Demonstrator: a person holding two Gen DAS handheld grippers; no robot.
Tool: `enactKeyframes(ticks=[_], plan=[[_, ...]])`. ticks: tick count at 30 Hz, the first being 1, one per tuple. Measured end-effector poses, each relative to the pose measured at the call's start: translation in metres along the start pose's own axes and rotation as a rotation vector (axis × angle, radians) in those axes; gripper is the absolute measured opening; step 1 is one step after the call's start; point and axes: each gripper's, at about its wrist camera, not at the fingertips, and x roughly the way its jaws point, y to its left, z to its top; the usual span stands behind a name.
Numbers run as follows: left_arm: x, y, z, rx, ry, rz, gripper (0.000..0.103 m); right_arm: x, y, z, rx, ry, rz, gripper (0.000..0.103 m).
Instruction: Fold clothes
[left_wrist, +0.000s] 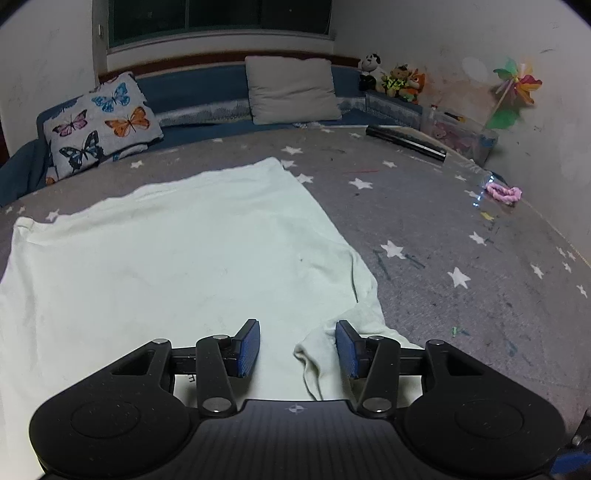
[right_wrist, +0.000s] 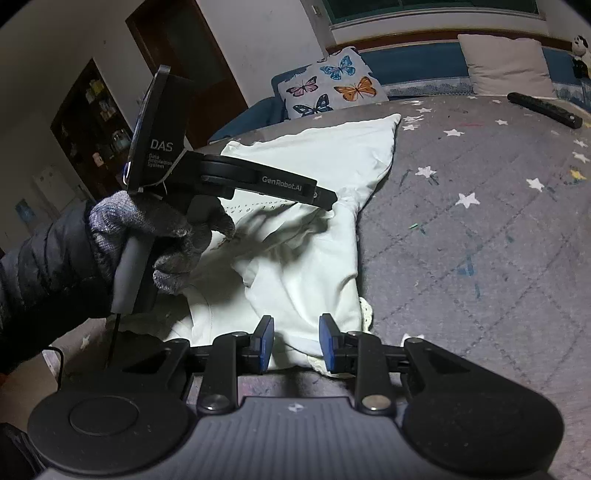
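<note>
A white T-shirt lies spread on the grey star-print bed cover. My left gripper is open just above the shirt, and a bunched sleeve fold rests against its right pad. In the right wrist view the same shirt lies partly folded, with a lace-trimmed edge near the front. My right gripper is open low over that near edge, with cloth between its pads. The left gripper's body and the gloved hand that holds it show at the left, over the shirt.
A butterfly pillow and a grey pillow lean at the bed's head. Soft toys, a black bar, a clear box, a pinwheel and a pink scrunchie line the right wall. A dark cabinet stands at the left.
</note>
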Motion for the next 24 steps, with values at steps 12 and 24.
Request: enactKeyframes(ticks=[12, 24], plan=[[-0.043, -0.023, -0.015, 0.048, -0.059, -0.115, 0.049, -0.004, -0.014, -0.003, 0.043, -0.036, -0.086, 0.016], [-0.015, -0.026, -0.020, 0.029, -0.023, -0.110, 0.040, -0.012, -0.008, -0.014, 0.072, 0.003, -0.080, 0.007]])
